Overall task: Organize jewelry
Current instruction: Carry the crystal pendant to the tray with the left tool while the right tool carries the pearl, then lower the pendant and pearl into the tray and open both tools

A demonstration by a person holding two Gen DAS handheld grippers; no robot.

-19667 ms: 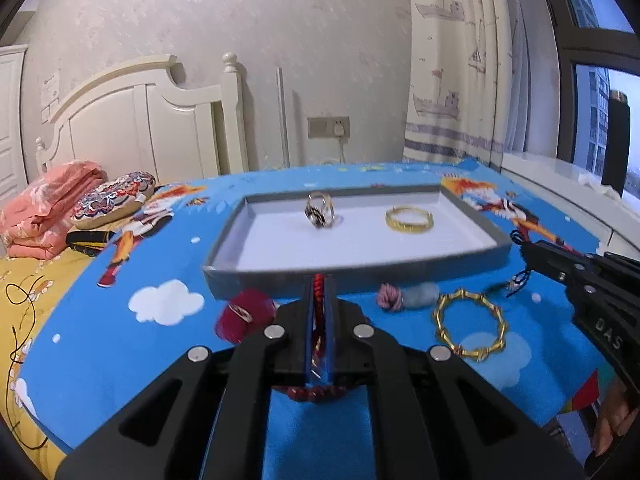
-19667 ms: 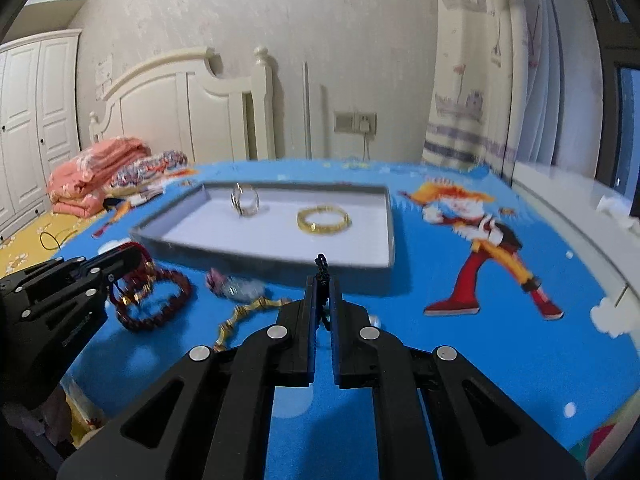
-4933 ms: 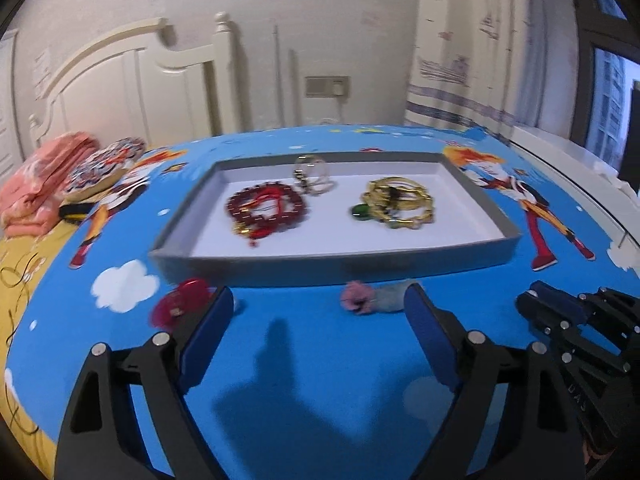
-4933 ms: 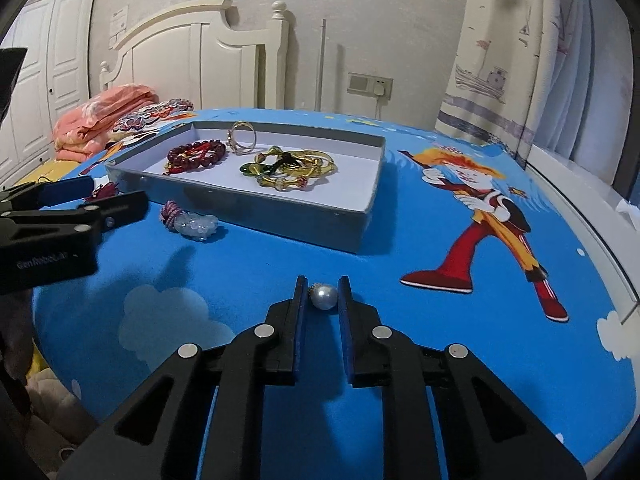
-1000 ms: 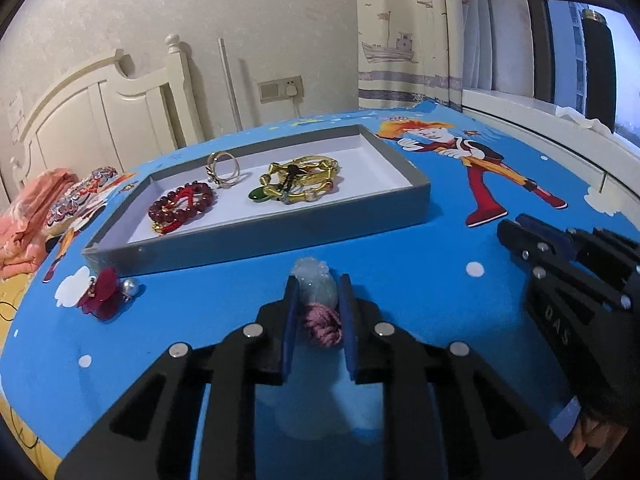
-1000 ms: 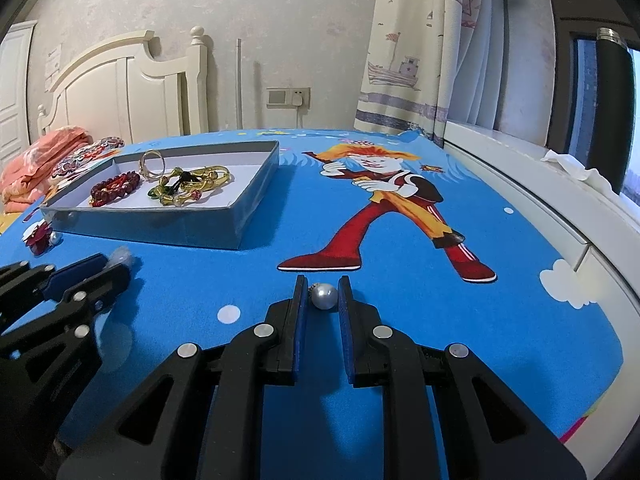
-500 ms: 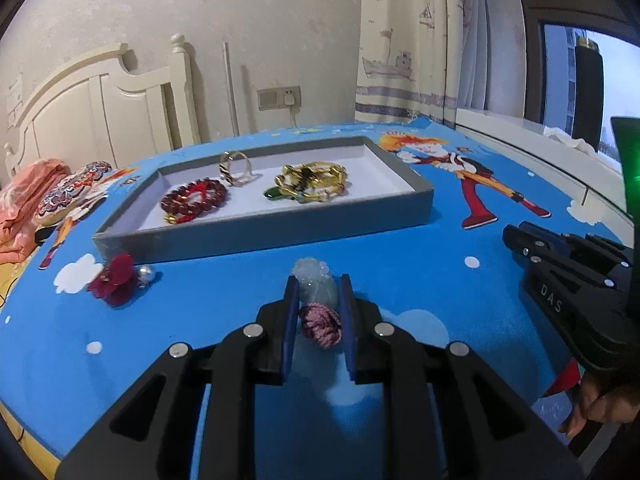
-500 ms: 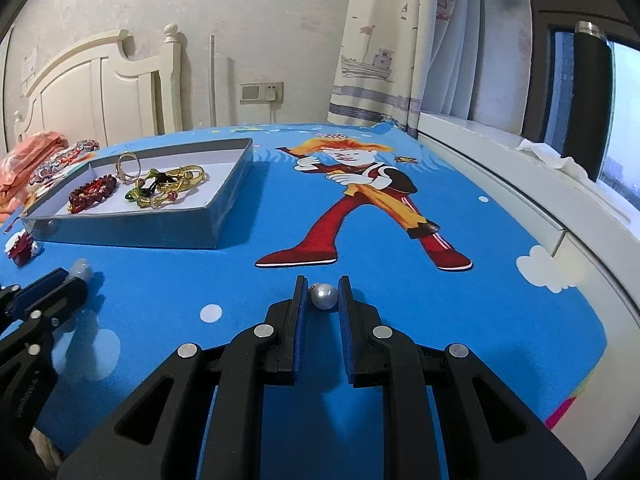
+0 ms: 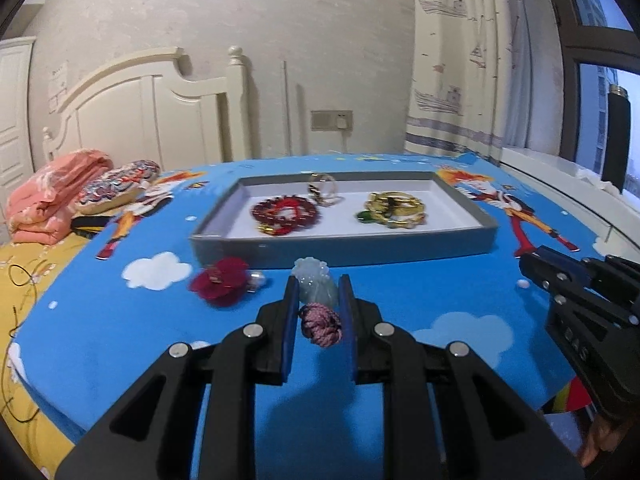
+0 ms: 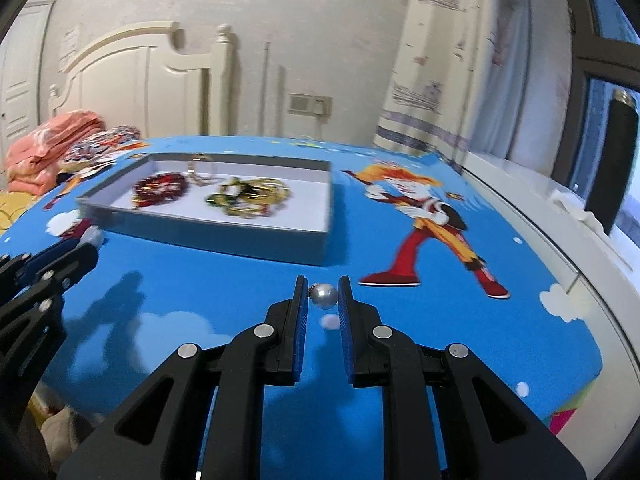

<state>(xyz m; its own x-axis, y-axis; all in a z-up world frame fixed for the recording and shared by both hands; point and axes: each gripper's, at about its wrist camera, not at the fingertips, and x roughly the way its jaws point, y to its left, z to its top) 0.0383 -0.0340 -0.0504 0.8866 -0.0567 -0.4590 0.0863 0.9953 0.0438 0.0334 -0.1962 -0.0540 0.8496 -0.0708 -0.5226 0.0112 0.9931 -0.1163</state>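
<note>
Between left gripper (image 9: pixel 319 294) pads: jade pendant (image 9: pixel 315 284), clamped; right gripper (image 10: pixel 323 294) pinches apparently pearl (image 10: pixel 324 296).

Since the first frames, the red bead bracelet (image 9: pixel 285 213) and the gold bamboo bangle (image 9: pixel 394 209) have gone into the tray (image 9: pixel 340 246). The left hand-held gripper (image 9: pixel 319 294) now clamps the jade pendant (image 9: pixel 314 283), the right hand-held gripper (image 10: pixel 323 295) a pearl (image 10: pixel 324 295).

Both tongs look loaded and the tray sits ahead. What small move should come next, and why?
Probably carry the left tongs forward over the grey tray wall. They are shut on the pale jade pendant, which is still short of the tray. The right tongs hold a pearl and can follow.
</note>
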